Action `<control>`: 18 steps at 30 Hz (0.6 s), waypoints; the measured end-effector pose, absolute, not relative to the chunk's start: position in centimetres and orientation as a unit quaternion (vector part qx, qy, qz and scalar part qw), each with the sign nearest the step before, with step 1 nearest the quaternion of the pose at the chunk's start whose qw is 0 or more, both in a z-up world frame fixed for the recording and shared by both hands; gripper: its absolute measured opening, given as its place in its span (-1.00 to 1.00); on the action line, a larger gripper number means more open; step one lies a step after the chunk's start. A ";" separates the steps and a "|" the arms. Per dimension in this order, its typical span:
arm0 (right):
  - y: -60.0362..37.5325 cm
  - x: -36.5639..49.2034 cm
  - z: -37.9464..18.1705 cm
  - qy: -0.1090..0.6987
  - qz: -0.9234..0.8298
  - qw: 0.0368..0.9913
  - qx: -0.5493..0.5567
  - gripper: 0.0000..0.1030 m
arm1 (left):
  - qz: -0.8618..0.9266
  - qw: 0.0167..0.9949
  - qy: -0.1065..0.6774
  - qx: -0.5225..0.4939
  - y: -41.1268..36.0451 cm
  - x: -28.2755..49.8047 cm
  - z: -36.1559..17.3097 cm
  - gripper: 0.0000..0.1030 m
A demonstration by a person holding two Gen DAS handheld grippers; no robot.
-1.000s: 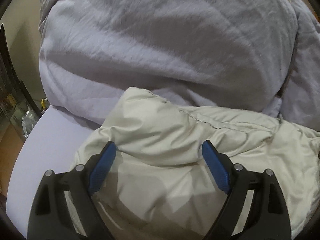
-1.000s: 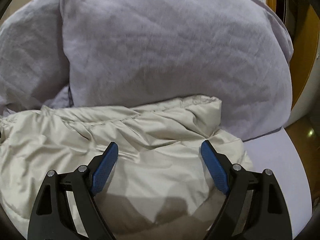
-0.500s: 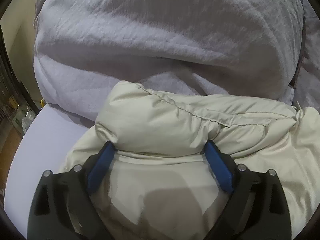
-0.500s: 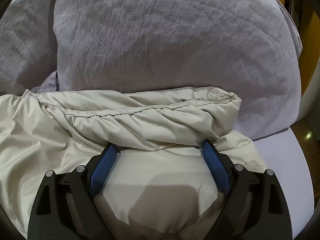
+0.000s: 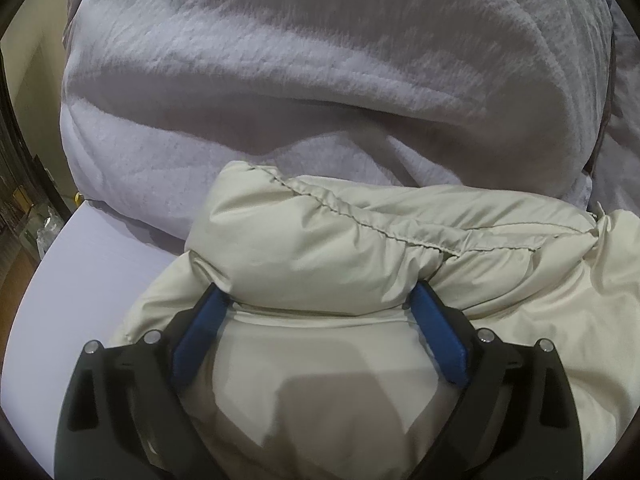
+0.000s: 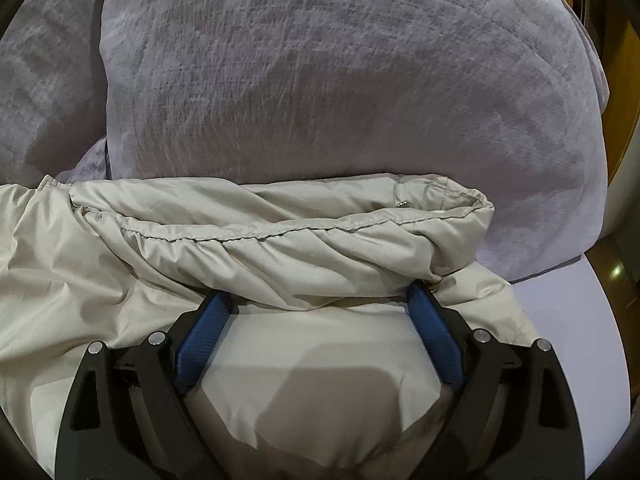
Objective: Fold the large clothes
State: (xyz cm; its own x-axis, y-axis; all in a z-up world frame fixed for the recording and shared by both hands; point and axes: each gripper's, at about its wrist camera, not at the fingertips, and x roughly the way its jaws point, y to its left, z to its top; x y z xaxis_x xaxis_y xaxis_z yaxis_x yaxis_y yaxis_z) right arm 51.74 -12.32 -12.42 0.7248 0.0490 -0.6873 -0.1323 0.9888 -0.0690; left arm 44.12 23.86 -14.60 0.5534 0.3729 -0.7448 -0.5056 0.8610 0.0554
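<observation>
A puffy, cream-coloured padded jacket with a stitched, gathered hem (image 5: pixel 360 248) lies spread across the near part of a pale lilac bed sheet (image 5: pixel 80 280), its far edge rolled over into a thick fold that butts against a large grey-lilac crinkled pillow (image 5: pixel 320 80). In the left wrist view the left gripper (image 5: pixel 320 312) sits low over the jacket with its blue-padded fingers (image 5: pixel 200 332) spread wide; their tips are tucked just under the rolled fold, one at each side, and the fold bulges between them without being pinched. The jaws have just been opening a little further, with that fold between them. To the left of the jacket a bare strip of sheet shows, and beyond it a dark, cluttered edge of the room that is too blurred to make out. In the right wrist view the right gripper (image 6: pixel 320 308) stands the same way over the jacket's right end, its blue fingers (image 6: pixel 432 336) wide apart and their tips under the rolled hem, which carries what looks like a small metal snap (image 6: pixel 403 203) near its far right corner. These jaws too have just been opening, the fold lying loose between them. A second grey-lilac pillow (image 6: pixel 340 80) rises behind the jacket there, and bare sheet (image 6: pixel 560 320) shows at the right.
</observation>
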 end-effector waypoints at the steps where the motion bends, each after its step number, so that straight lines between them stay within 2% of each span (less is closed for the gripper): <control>1: -12.1 51.9 -12.8 0.368 0.049 0.927 -0.057 0.79 | 0.250 0.877 0.401 -0.083 23.9 44.2 -14.7 0.82; 8: -12.0 52.5 -12.6 0.388 0.041 0.919 -0.053 0.78 | 0.249 0.867 0.422 -0.091 24.2 43.0 -13.8 0.81; 18: -18.4 45.1 -9.7 0.388 -0.002 0.922 0.013 0.78 | 0.243 0.868 0.417 -0.117 24.1 34.8 -8.4 0.80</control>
State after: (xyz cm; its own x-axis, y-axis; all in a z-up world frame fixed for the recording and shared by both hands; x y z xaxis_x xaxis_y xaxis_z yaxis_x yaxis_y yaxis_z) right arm 45.14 -18.39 -9.65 0.6995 0.0067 -0.7146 0.0140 0.9996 0.0231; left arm 34.83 24.07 -8.44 0.5344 0.3241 -0.7806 -0.5193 0.8546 -0.0007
